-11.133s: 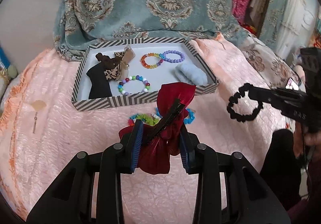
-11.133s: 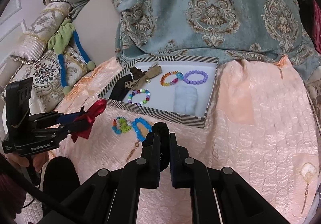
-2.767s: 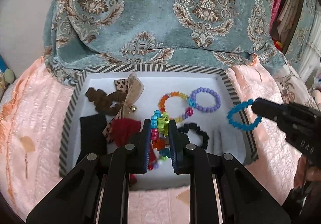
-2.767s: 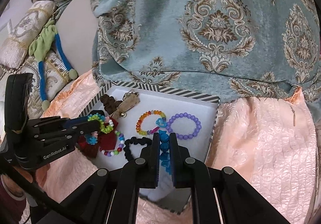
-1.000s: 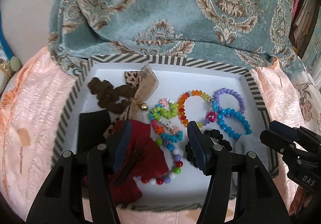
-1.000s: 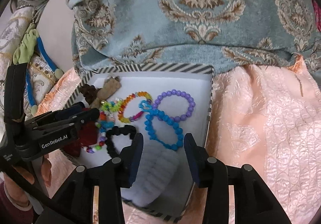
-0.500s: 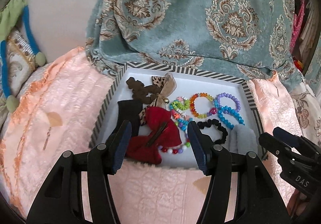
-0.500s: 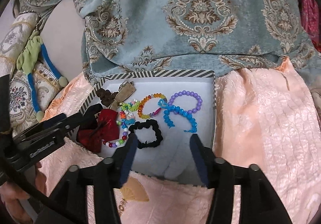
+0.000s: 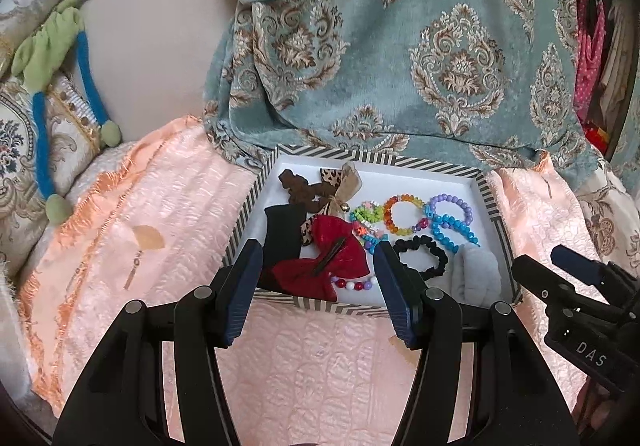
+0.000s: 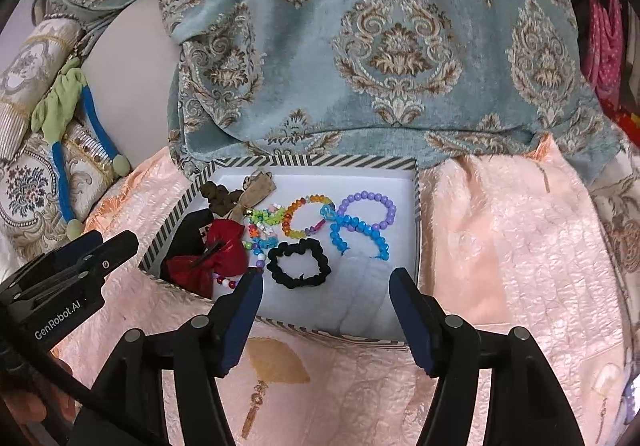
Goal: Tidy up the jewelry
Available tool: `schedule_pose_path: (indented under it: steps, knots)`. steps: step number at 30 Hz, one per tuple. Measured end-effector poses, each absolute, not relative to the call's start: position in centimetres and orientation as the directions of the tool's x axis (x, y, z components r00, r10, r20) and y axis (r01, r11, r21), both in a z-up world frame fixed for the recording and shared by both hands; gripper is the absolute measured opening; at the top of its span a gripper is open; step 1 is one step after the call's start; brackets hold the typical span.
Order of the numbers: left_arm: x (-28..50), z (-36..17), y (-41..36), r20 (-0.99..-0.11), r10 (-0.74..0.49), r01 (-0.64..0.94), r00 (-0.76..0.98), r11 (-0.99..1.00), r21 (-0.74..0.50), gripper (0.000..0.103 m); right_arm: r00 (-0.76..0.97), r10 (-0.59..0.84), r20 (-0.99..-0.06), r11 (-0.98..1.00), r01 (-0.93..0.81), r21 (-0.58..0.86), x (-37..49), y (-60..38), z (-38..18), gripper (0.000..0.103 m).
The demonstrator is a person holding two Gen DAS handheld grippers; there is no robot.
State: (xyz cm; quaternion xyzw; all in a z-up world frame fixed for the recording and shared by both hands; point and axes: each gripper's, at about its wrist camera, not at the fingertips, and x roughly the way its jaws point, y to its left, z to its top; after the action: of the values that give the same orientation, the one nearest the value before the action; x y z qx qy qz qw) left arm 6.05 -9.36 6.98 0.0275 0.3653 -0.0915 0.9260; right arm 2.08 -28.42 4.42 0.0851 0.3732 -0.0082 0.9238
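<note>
A: Both sets of jaws are spread wide with nothing between them: the left gripper point(image 9: 318, 288) and the right gripper point(image 10: 326, 310) hang over the pink bedspread point(image 9: 168, 214), short of the striped tray point(image 9: 494, 206). I'd judge the sorting nearly done, since I see no loose piece on the bedspread

B: Then the step in hand is a check. Hold both grippers back from the tray's near rim so nothing gets nudged, and look for pieces lying over one another

A: Ahead of the left jaws, just past the rim, lies the red bow clip point(image 9: 320, 266), with a multicoloured bead bracelet point(image 9: 354, 283) partly under it. Ahead of the right jaws sits the black scrunchie point(image 10: 299, 263), and beyond it the blue bead bracelet point(image 10: 356, 232) overlaps the purple bead bracelet point(image 10: 370, 212)

B: If they need separating, come straight down on one strand only; beads roll and tangle easily
</note>
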Motion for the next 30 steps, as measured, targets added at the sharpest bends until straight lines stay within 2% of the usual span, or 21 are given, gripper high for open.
schedule_pose_path:
  steps: [7, 30]
  knots:
    - [4.7, 8.1, -9.0, -0.652, -0.144, 0.174, 0.745, 0.985, -0.018, 0.058, 0.75, 0.027, -0.661, 0.989, 0.076, 0.127, 1.0, -27.6, 6.3, 0.068]
    - [3.9, 9.1, -8.2, -0.635, -0.131, 0.149, 0.761, 0.989, -0.025, 0.058, 0.753, 0.016, -0.658, 0.992, 0.071, 0.104, 0.5, -26.5, 7.0, 0.069]
